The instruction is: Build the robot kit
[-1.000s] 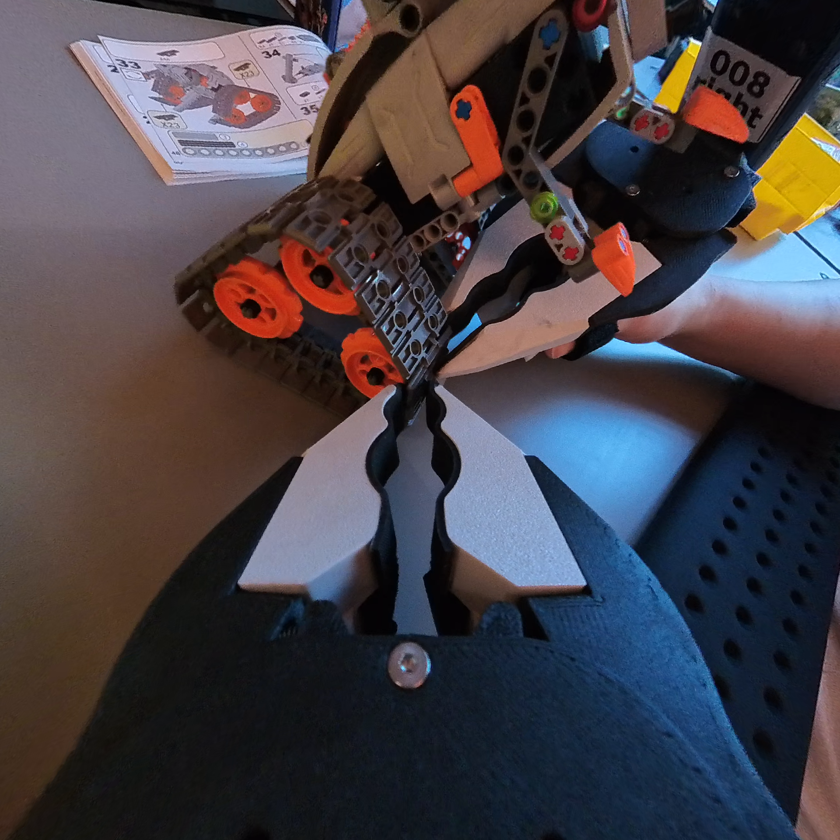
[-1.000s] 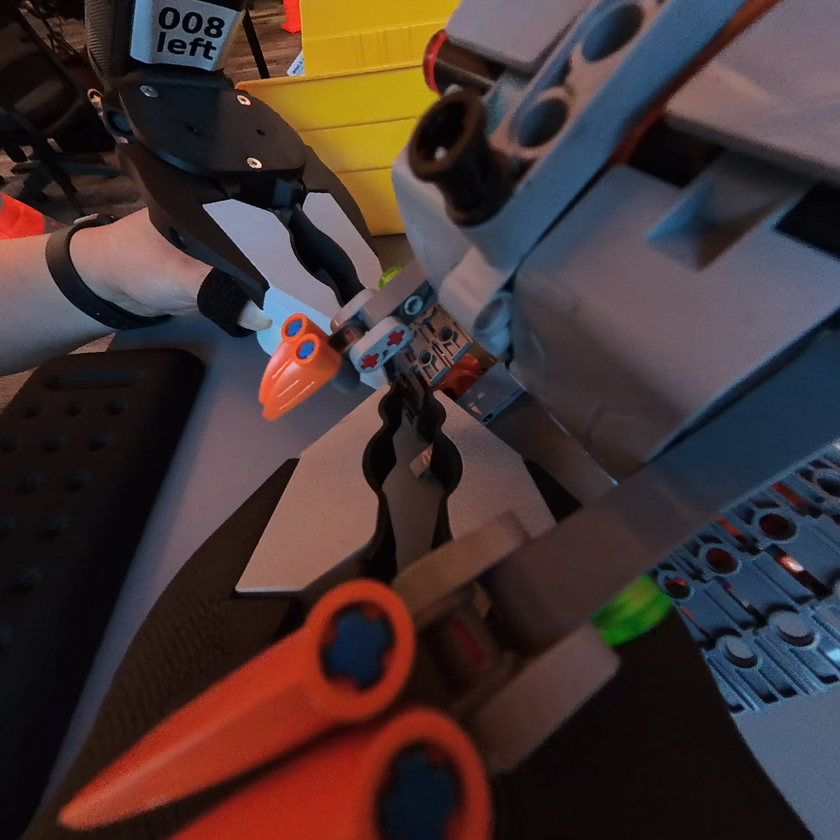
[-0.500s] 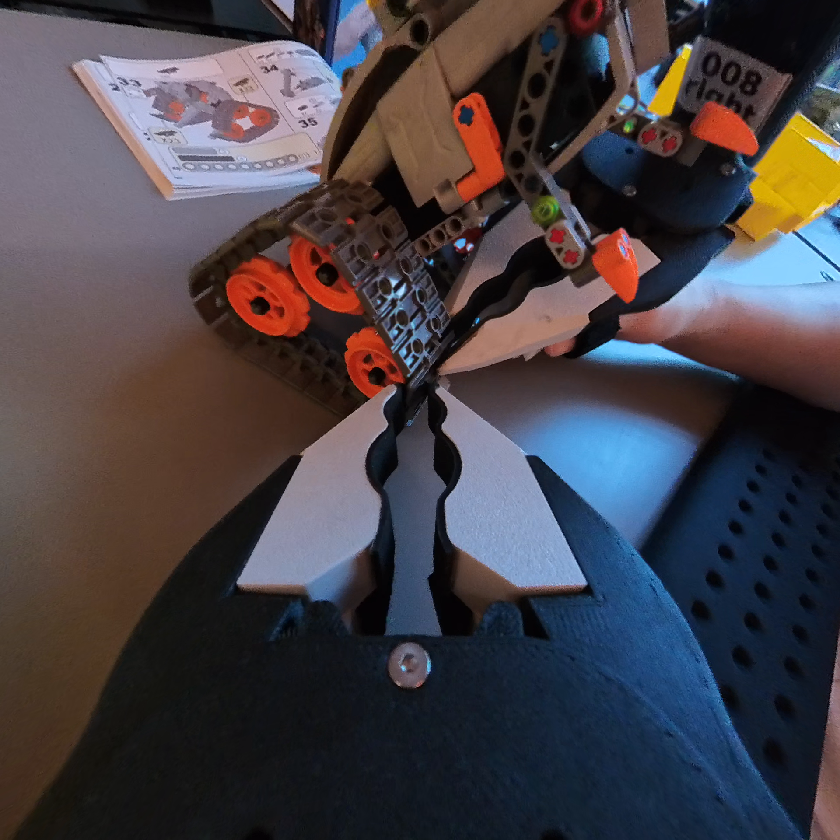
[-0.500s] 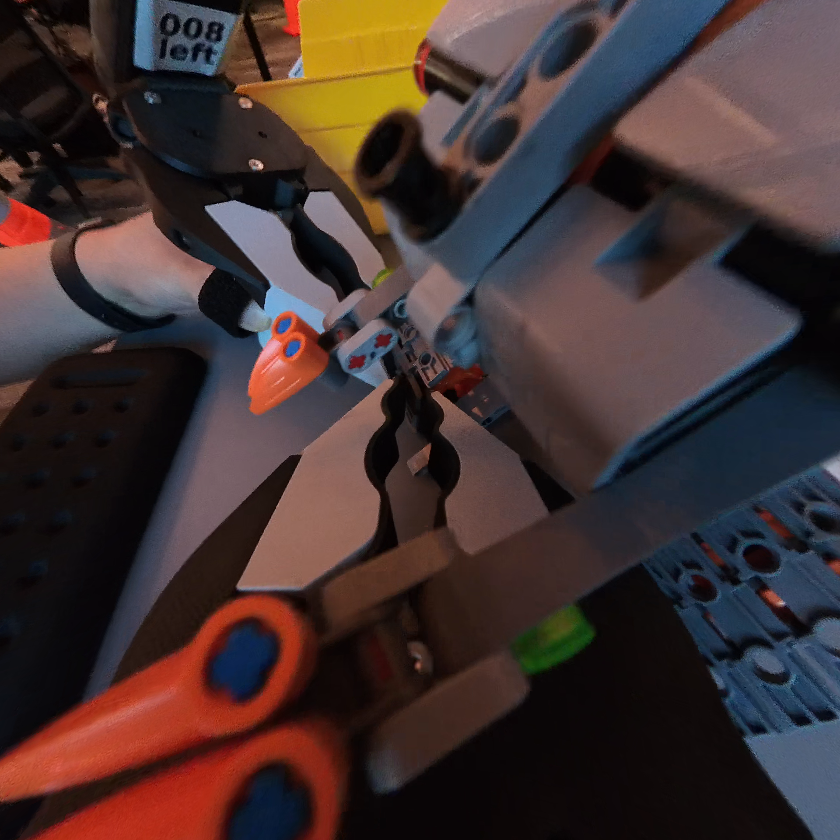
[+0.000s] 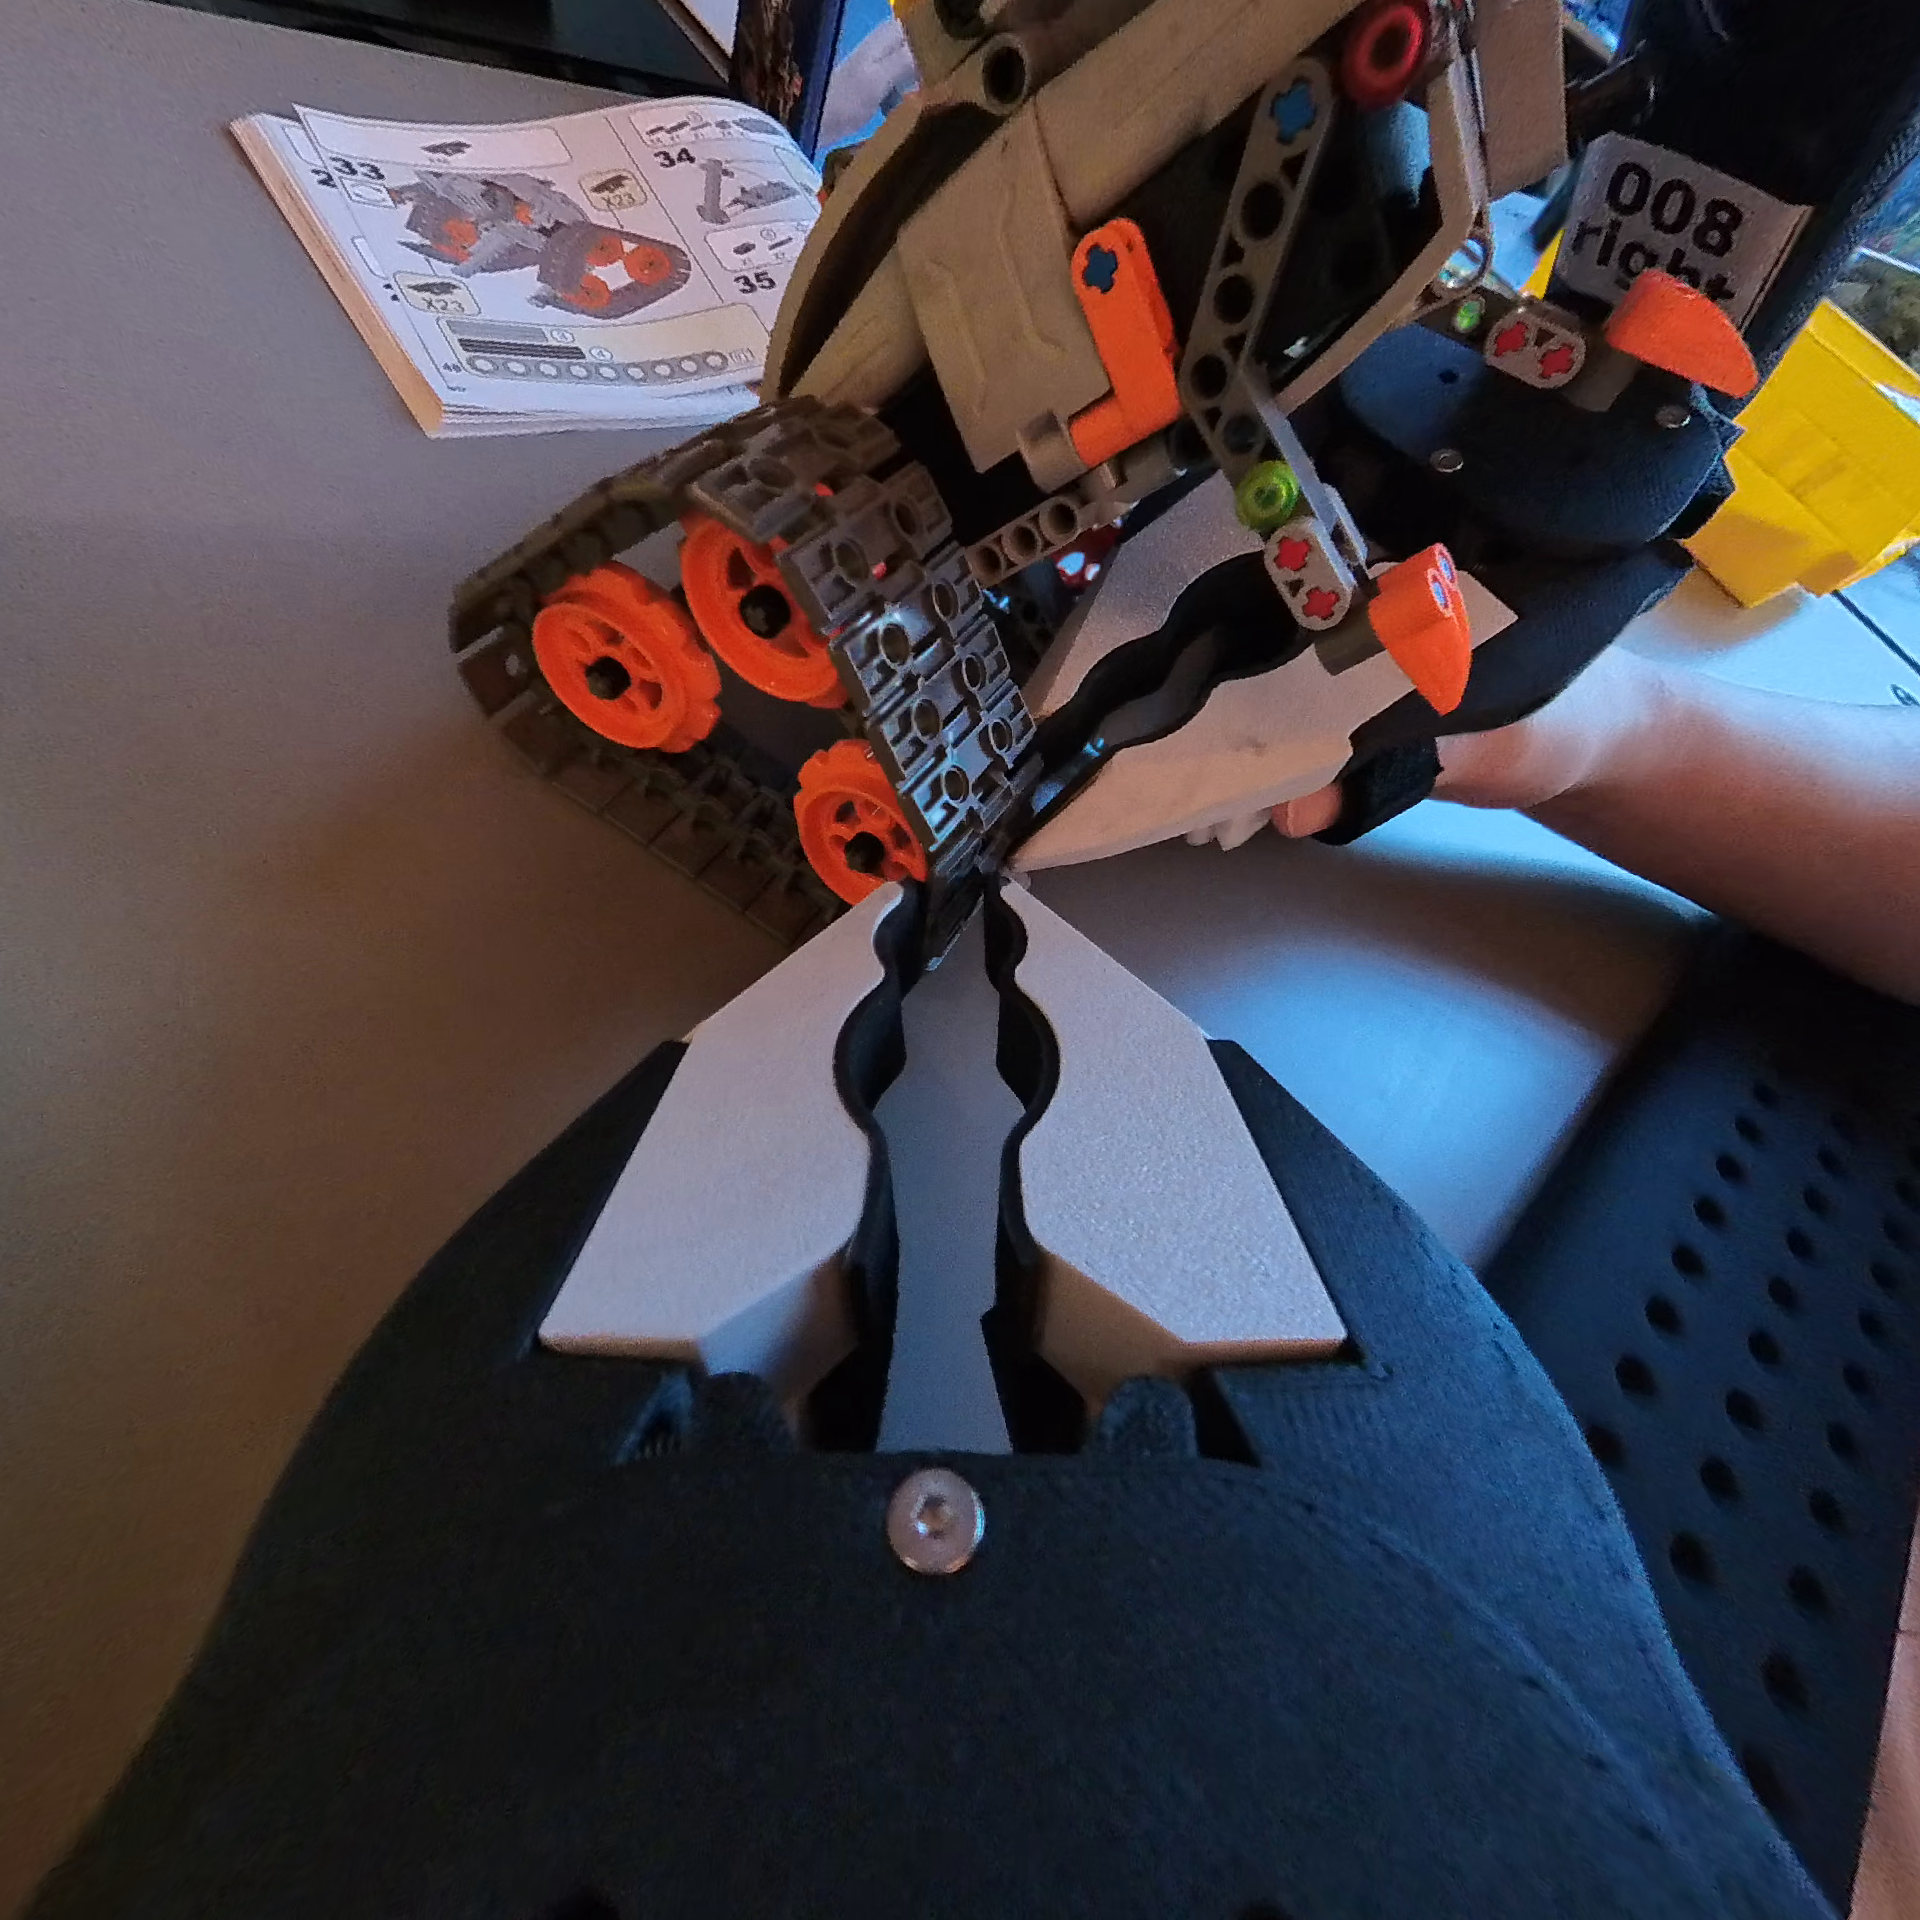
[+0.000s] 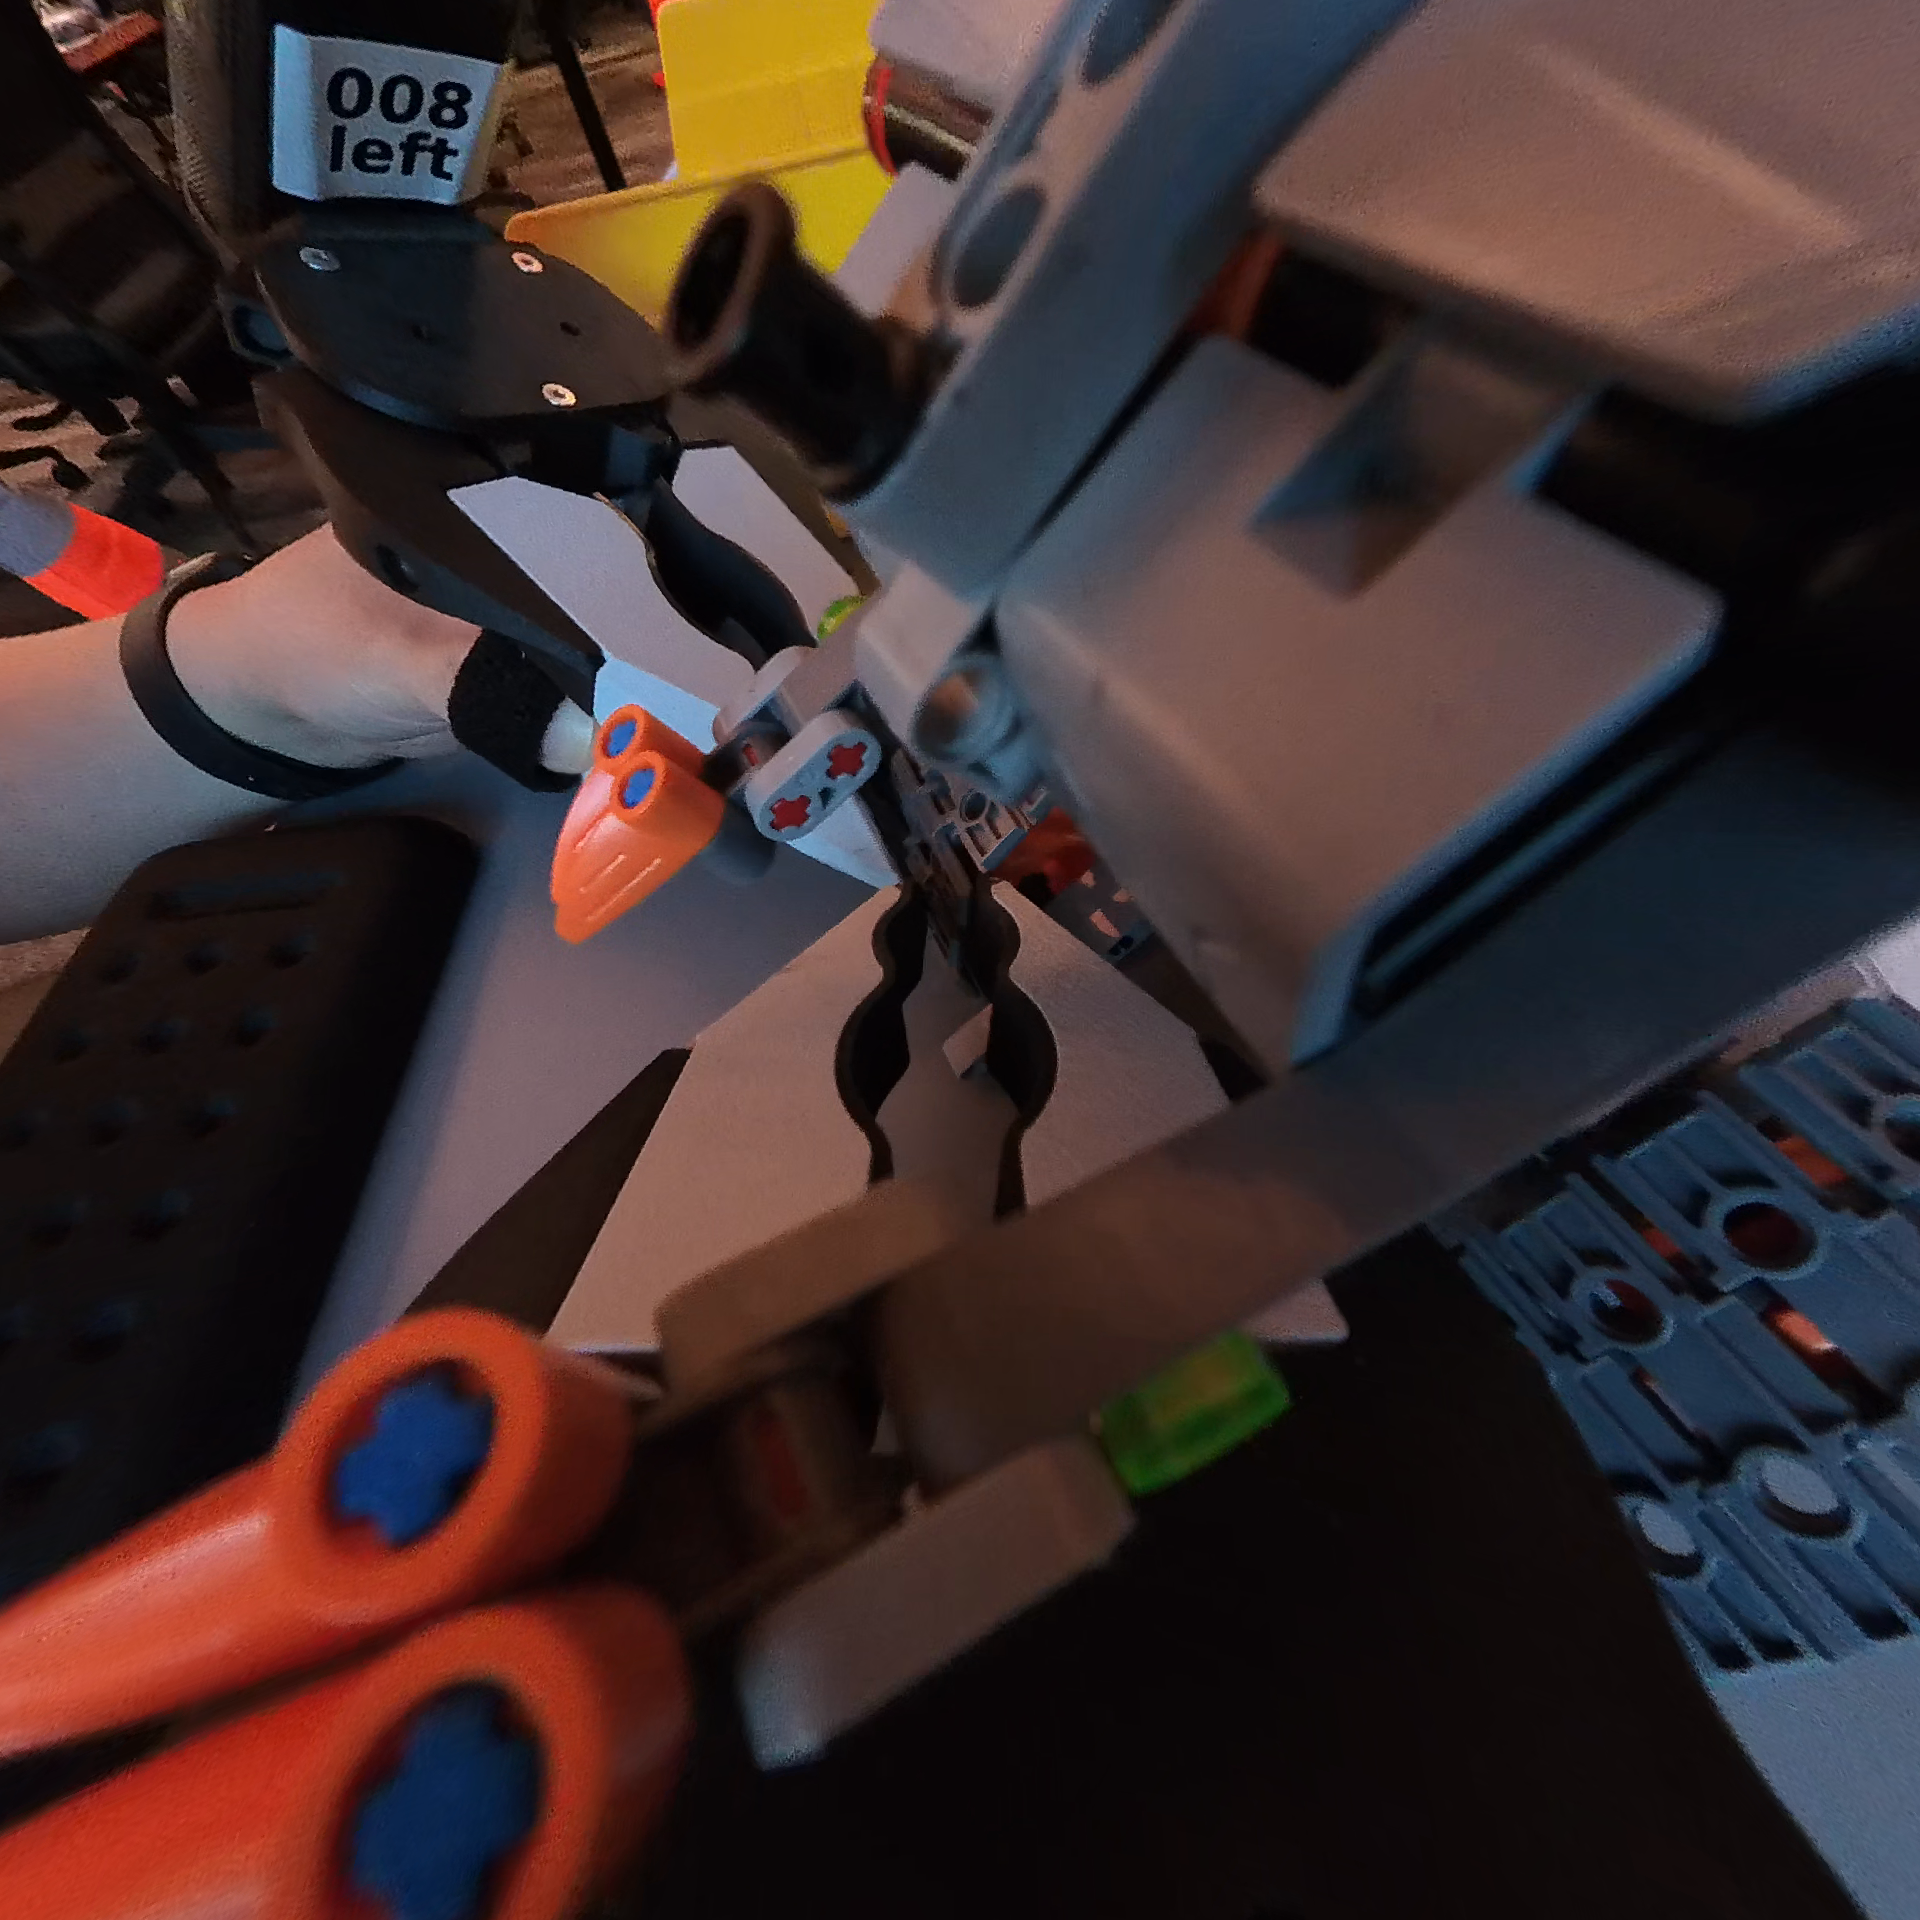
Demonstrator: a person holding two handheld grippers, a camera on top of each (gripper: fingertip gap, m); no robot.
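1. Currently, the left gripper (image 5: pixel 951 914) is closing its two pale fingers (image 5: pixel 748 1174) on the dark grey track (image 5: pixel 925 686) of a brick-built tracked vehicle (image 5: pixel 1039 312); the fingertips are pinching the lower end of the track band, with only a narrow gap showing behind them.
2. The right gripper (image 6: pixel 951 925) is gripping the same track end from the opposite side; its fingertips are clamping the grey links, and in the left wrist view it (image 5: pixel 1049 821) is reaching in from the right, tip almost touching the left gripper's tip.
3. The tracked vehicle is being held tilted, its grey body panels raised above the tabletop (image 5: pixel 208 831) and its far track, with orange wheels (image 5: pixel 623 660), resting on or just above the surface; which one cannot be told.
4. Orange claw pieces (image 5: pixel 1423 634) on the vehicle are hanging over the right gripper's body.
5. An open instruction booklet (image 5: pixel 520 260) is lying toward the far left corner of the tabletop, well apart from both grippers.
6. A yellow bin (image 5: pixel 1829 468) is sitting at the far right edge, behind the right gripper.
7. A black perforated mat (image 5: pixel 1714 1299) is lying along the near right edge of the tabletop.
8. A person's hand (image 6: pixel 312 675) is holding the left gripper, wearing a dark wrist strap (image 6: pixel 156 686).
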